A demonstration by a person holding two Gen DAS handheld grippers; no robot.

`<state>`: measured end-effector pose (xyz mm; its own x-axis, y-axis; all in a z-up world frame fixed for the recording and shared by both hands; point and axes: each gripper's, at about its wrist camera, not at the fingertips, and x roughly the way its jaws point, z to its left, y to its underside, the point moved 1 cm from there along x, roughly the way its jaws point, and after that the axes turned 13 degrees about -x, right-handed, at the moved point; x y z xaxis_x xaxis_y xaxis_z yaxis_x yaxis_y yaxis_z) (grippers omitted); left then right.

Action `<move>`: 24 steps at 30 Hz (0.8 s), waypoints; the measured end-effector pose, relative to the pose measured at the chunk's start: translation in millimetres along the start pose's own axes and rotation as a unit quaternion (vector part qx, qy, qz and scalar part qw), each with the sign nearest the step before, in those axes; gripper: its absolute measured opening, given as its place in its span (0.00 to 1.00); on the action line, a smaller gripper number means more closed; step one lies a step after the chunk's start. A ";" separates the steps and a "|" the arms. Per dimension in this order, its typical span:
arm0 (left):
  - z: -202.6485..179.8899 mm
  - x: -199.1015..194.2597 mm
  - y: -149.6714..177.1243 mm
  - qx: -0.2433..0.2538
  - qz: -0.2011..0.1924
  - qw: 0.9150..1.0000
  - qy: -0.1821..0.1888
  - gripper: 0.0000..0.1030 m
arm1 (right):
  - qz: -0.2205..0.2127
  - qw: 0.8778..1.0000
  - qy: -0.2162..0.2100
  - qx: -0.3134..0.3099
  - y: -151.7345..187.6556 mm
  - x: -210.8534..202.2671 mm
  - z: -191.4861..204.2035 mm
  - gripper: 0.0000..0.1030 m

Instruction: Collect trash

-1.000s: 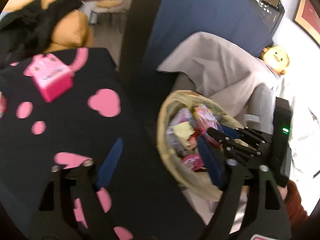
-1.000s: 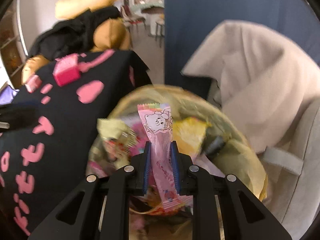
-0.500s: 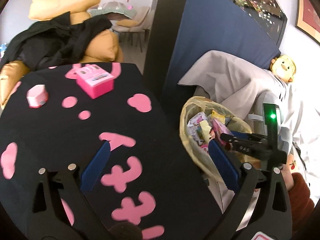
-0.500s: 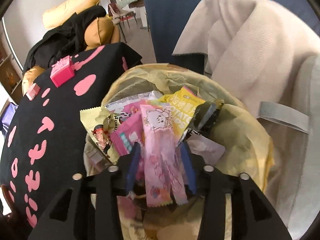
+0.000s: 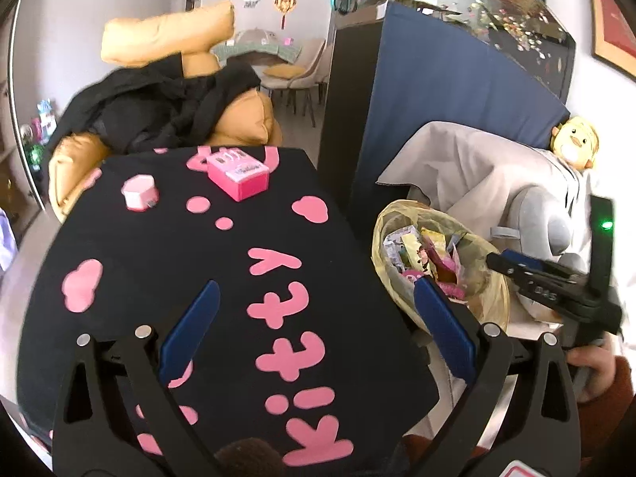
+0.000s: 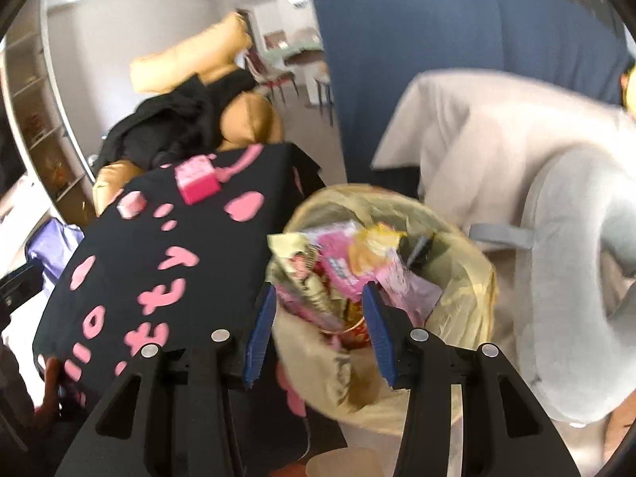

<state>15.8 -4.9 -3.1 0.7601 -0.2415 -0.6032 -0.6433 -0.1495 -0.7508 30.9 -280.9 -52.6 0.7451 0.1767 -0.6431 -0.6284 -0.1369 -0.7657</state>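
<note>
Landmark: trash bin (image 5: 499, 302), yellow-lined, standing just beside the desk (image 5: 167, 262) edge on its right. Wrappers (image 6: 342, 262) heaped inside, up to the rim. Narrow dark gap between bin and desk; behind the bin, a beige-draped chair (image 5: 469, 167) crowds it.

Left hand-held gripper (image 5: 314, 330) over the black, pink-lettered desk cover, left of the bin, jaws spread wide, nothing between them. Right hand-held gripper (image 6: 318, 318) above the bin, jaws partly apart after just opening, empty (wrappers lie below, untouched).

Left view alone shows the right tool from the side with a hand (image 5: 596, 365) on it, plus a pink box (image 5: 240, 175) and small pink case (image 5: 139, 196) far across the desk from the bin. Right view is motion-blurred; wrapper print unreadable. Bin base hidden.
</note>
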 end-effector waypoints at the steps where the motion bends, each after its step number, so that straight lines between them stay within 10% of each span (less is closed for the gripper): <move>1: -2.3 -6.2 1.7 0.007 -0.008 1.000 -0.001 0.91 | -0.005 1.000 0.003 -0.004 0.1 -7.2 5.6 0.42; 11: -7.6 -43.0 6.4 0.026 -0.072 0.995 -0.065 0.91 | -0.036 0.999 -0.009 -0.026 15.2 -61.7 58.1 0.42; 24: -5.4 -58.0 7.0 0.023 -0.086 0.995 -0.056 0.91 | -0.079 0.995 0.003 -0.058 16.1 -101.4 89.1 0.42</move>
<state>-33.3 2.9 28.1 0.8653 -0.1085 -0.4893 -0.5005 -0.1348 -0.8552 -74.7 -214.2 1.1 0.8339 0.1993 -0.5147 -0.4739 -0.2198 -0.8527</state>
